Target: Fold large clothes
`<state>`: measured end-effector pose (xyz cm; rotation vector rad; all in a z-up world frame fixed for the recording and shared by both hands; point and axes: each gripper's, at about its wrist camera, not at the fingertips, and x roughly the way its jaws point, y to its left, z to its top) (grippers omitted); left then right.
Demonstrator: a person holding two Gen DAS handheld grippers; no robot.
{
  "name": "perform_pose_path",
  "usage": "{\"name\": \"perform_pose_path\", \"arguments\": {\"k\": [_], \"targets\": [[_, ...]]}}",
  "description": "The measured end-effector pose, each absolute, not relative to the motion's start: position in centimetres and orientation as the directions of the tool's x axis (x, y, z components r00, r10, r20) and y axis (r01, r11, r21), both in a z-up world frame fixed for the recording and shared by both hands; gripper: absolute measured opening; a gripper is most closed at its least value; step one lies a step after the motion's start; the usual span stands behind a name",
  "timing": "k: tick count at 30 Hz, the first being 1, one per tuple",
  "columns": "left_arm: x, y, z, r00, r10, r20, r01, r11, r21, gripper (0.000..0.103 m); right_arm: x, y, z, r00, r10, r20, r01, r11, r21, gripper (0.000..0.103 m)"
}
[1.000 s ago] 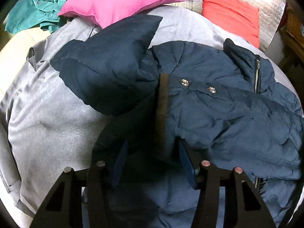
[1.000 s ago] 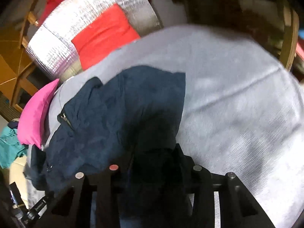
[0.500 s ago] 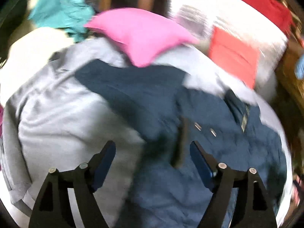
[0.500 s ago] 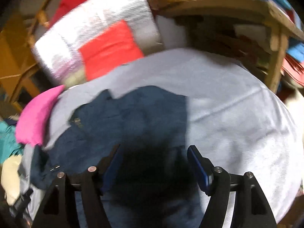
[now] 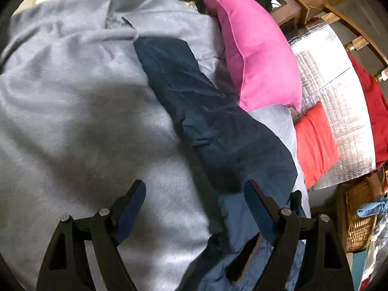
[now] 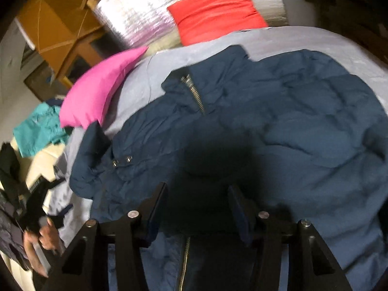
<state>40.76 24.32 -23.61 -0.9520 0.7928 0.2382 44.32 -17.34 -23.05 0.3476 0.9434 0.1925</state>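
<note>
While angled downward, both hands over the jacket (image 6: 303, 126).

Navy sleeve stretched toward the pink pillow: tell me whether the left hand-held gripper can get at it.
Probably yes. The navy sleeve lies flat on the grey sheet, nothing covering it, right ahead of the open left hand-held gripper. The pink pillow sits beside it, not over it.

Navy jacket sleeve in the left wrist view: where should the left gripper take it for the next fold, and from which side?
Probably at the sleeve cuff end, the free square edge beside the pink pillow. It lies flat on the grey sheet, so come down from above, fingers straddling its width. The left gripper is open.
</note>
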Motion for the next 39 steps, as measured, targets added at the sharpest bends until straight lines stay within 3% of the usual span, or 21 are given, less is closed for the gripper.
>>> {"name": "perform_pose_path", "arguments": {"k": [3, 5, 7, 11, 17, 22, 25, 27, 30, 32, 34, 35, 39], "targets": [[42.0, 24.3, -24.3, 0.710, -0.200, -0.675, -0.485, 0.556, -0.675, 0.082, 45.1, -16.4, -24.2, 0.531, 0.261, -0.806, -0.017, 0.954, 0.298, 0.055], [42.6, 24.2, -24.5, 0.723, -0.229, -0.652, -0.460, 0.545, -0.701, 0.074, 45.1, -16.0, -24.4, 0.529, 0.248, -0.811, -0.031, 0.961, 0.274, 0.055], [43.1, 24.1, -24.5, 0.740, -0.250, -0.625, -0.430, 0.539, -0.724, 0.047, 45.2, -15.7, -24.6, 0.524, 0.246, -0.815, -0.038, 0.963, 0.267, 0.055], [43.4, 23.4, -23.3, 0.774, -0.213, -0.596, -0.394, 0.575, -0.717, 0.026, 45.4, -16.0, -25.0, 0.521, 0.268, -0.810, -0.046, 0.957, 0.287, 0.055], [42.6, 19.3, -19.4, 0.812, -0.168, -0.559, -0.283, 0.725, -0.628, 0.016, 44.9, -17.1, -25.0, 0.522, 0.305, -0.797, -0.043, 0.942, 0.333, 0.055], [41.5, 11.3, -16.7, 0.814, -0.221, -0.537, -0.122, 0.839, -0.531, 0.013, 42.6, -19.7, -24.0, 0.565, 0.415, -0.713, -0.016, 0.870, 0.494, 0.056], [41.3, 6.0, -18.0, 0.762, -0.250, -0.597, -0.072, 0.884, -0.462, 0.013, 41.0, -20.8, -23.1, 0.605, 0.429, -0.671, -0.023, 0.852, 0.524, 0.056], [42.1, 3.6, -20.3, 0.680, -0.259, -0.686, -0.074, 0.907, -0.415, 0.014, 40.1, -21.2, -22.6, 0.615, 0.427, -0.663, -0.019, 0.848, 0.529, 0.056], [42.8, 4.1, -23.0, 0.554, -0.339, -0.761, -0.125, 0.869, -0.478, 0.023, 39.1, -21.6, -21.7, 0.620, 0.421, -0.662, -0.012, 0.849, 0.528, 0.056], [41.6, 6.1, -22.9, 0.533, -0.426, -0.731, -0.145, 0.806, -0.575, 0.029, 38.3, -22.0, -20.9, 0.627, 0.405, -0.665, -0.013, 0.859, 0.511, 0.056], [39.7, 7.9, -21.9, 0.540, -0.463, -0.703, -0.151, 0.768, -0.622, 0.063, 37.3, -22.3, -20.0, 0.636, 0.398, -0.661, -0.019, 0.865, 0.502, 0.059], [38.4, 8.7, -21.3, 0.565, -0.452, -0.690, -0.157, 0.762, -0.628, 0.070, 37.1, -22.4, -19.7, 0.642, 0.393, -0.658, -0.016, 0.865, 0.501, 0.060], [34.2, 14.6, -19.5, 0.692, -0.378, -0.615, -0.231, 0.691, -0.685, 0.074, 35.9, -22.7, -18.9, 0.653, 0.400, -0.643, -0.016, 0.857, 0.516, 0.063]]}}
